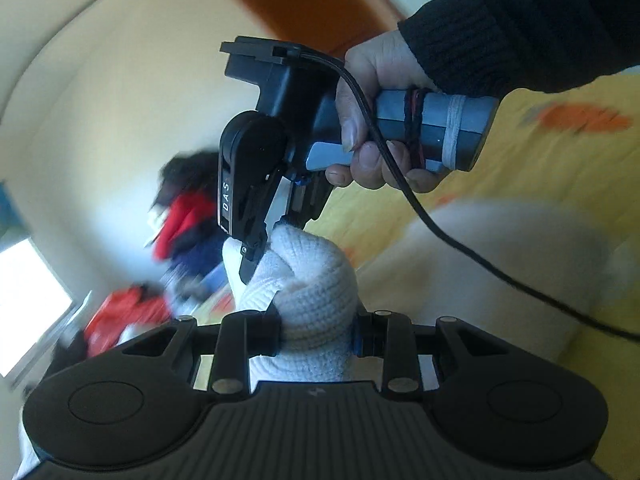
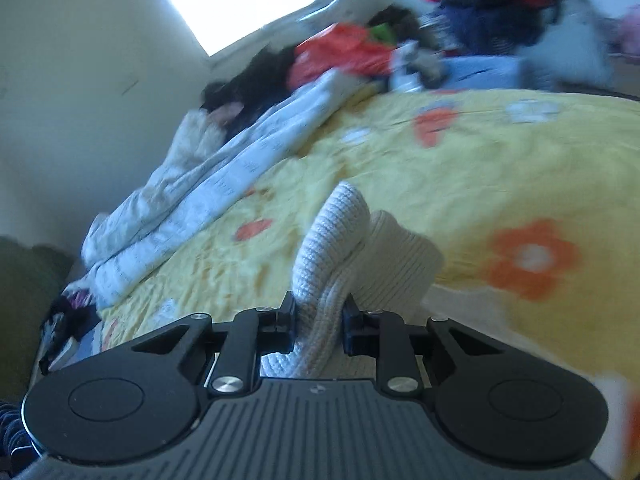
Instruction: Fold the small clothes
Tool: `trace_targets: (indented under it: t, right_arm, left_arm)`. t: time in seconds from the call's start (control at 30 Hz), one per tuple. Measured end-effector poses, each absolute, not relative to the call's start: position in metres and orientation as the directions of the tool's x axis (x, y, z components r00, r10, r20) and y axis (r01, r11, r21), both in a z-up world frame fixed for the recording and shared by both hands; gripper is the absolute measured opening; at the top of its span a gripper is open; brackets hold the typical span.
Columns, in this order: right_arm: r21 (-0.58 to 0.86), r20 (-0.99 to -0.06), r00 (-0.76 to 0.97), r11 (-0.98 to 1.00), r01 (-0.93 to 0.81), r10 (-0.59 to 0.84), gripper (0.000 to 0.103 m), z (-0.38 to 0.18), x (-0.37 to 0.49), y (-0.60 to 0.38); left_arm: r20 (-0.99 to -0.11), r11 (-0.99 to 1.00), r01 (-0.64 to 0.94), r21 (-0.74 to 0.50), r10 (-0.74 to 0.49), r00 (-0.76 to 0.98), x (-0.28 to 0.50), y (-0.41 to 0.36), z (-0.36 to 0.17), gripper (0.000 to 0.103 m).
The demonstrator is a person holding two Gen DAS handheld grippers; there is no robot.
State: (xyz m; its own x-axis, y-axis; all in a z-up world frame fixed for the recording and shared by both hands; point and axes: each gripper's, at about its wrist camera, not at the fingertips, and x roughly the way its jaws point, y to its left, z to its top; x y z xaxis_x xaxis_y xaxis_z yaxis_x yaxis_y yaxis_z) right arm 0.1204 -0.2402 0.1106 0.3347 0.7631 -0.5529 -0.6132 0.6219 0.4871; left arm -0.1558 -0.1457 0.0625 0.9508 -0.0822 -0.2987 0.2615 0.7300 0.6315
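A white knitted garment (image 1: 316, 276) hung bunched above the yellow floral bedspread (image 2: 460, 168), pinched between the left gripper (image 1: 316, 336) and right gripper (image 2: 320, 320), both clamped on it, apparently to stretch it for folding.

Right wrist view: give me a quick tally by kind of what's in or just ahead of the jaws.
White knit garment, pinched in the jaws: 1
Yellow flowered bedspread: 1
Pale crumpled blanket: 1
Blurred clothes pile at the far end: 1, items uncountable
Total: 4
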Motion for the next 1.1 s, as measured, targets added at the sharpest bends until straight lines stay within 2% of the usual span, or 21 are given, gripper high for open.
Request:
trace_targets:
  t: [0.1, 0.17, 0.23, 0.27, 0.3, 0.33, 0.4, 0.47, 0.53, 0.6, 0.67, 0.83, 0.9, 0.97, 1.0, 1.03, 1.07, 1.1]
  right_arm:
    - [0.512, -0.552, 0.405, 0.680, -0.525, 0.729, 0.024, 0.100, 0.106, -0.308]
    - [0.526, -0.563, 0.439, 0.713, -0.463, 0.700, 0.024, 0.082, 0.096, -0.340]
    - [0.536, -0.586, 0.462, 0.746, -0.396, 0.666, 0.025, 0.057, 0.091, -0.366]
    - [0.547, -0.594, 0.471, 0.757, -0.357, 0.652, 0.026, 0.043, 0.090, -0.376]
    - [0.572, -0.587, 0.475, 0.751, -0.330, 0.656, 0.030, 0.033, 0.088, -0.384]
    - [0.594, -0.574, 0.495, 0.748, -0.296, 0.652, 0.047, 0.026, 0.085, -0.391]
    - [0.613, -0.574, 0.532, 0.757, -0.225, 0.623, 0.062, 0.026, 0.082, -0.400]
    - [0.625, -0.516, 0.618, 0.754, -0.203, 0.594, 0.063, 0.036, 0.074, -0.411]
    - [0.624, -0.478, 0.671, 0.757, -0.195, 0.567, 0.061, 0.047, 0.068, -0.416]
    - [0.629, -0.453, 0.664, 0.741, -0.236, 0.595, 0.062, 0.057, 0.068, -0.413]
    - [0.602, -0.480, 0.614, 0.744, -0.289, 0.627, 0.064, 0.064, 0.072, -0.399]
    - [0.503, -0.631, 0.508, 0.808, -0.307, 0.586, 0.065, 0.047, 0.097, -0.361]
    - [0.478, -0.683, 0.477, 0.833, -0.280, 0.553, 0.065, 0.033, 0.109, -0.349]
    - [0.472, -0.692, 0.468, 0.835, -0.282, 0.549, 0.065, 0.025, 0.111, -0.341]
    - [0.479, -0.682, 0.470, 0.828, -0.293, 0.561, 0.052, 0.025, 0.109, -0.339]
    - [0.493, -0.665, 0.471, 0.815, -0.305, 0.579, 0.028, 0.027, 0.108, -0.339]
    - [0.510, -0.649, 0.466, 0.798, -0.321, 0.602, 0.019, 0.029, 0.107, -0.341]
    - [0.506, -0.635, 0.475, 0.792, -0.340, 0.610, 0.017, 0.035, 0.103, -0.344]
  left_arm:
    - [-0.327, 0.702, 0.371, 0.608, -0.205, 0.923, -0.163, -0.183, 0.056, 0.030]
    - [-0.391, 0.680, 0.456, 0.574, -0.262, 0.882, -0.162, -0.204, 0.044, 0.030]
    - [-0.458, 0.641, 0.512, 0.572, -0.268, 0.848, -0.157, -0.225, 0.018, 0.030]
    - [-0.448, 0.618, 0.508, 0.600, -0.267, 0.854, -0.159, -0.232, 0.007, 0.030]
    - [-0.396, 0.589, 0.480, 0.650, -0.276, 0.876, -0.166, -0.237, -0.001, 0.031]
    - [-0.369, 0.563, 0.471, 0.679, -0.292, 0.882, -0.171, -0.239, -0.004, 0.034]
    - [-0.364, 0.566, 0.511, 0.647, -0.360, 0.859, -0.178, -0.230, 0.007, 0.038]
    - [-0.321, 0.587, 0.522, 0.619, -0.418, 0.850, -0.189, -0.209, 0.022, 0.042]
    - [-0.256, 0.604, 0.496, 0.625, -0.442, 0.860, -0.204, -0.187, 0.033, 0.077]
    - [-0.171, 0.638, 0.437, 0.634, -0.435, 0.884, -0.219, -0.162, 0.039, 0.088]
    - [-0.154, 0.639, 0.391, 0.662, -0.394, 0.906, -0.227, -0.139, 0.036, 0.088]
    - [-0.282, 0.584, 0.339, 0.738, -0.190, 0.941, -0.210, -0.125, 0.001, 0.088]
    - [-0.323, 0.568, 0.345, 0.747, -0.143, 0.935, -0.199, -0.126, -0.013, 0.087]
    - [-0.319, 0.544, 0.347, 0.764, -0.148, 0.936, -0.191, -0.131, -0.023, 0.086]
    - [-0.314, 0.547, 0.346, 0.762, -0.155, 0.937, -0.189, -0.135, -0.023, 0.080]
    - [-0.323, 0.556, 0.364, 0.747, -0.175, 0.930, -0.187, -0.140, -0.021, 0.060]
    - [-0.320, 0.575, 0.364, 0.732, -0.182, 0.930, -0.185, -0.146, -0.018, 0.052]
    - [-0.303, 0.590, 0.351, 0.727, -0.182, 0.935, -0.185, -0.144, -0.017, 0.032]
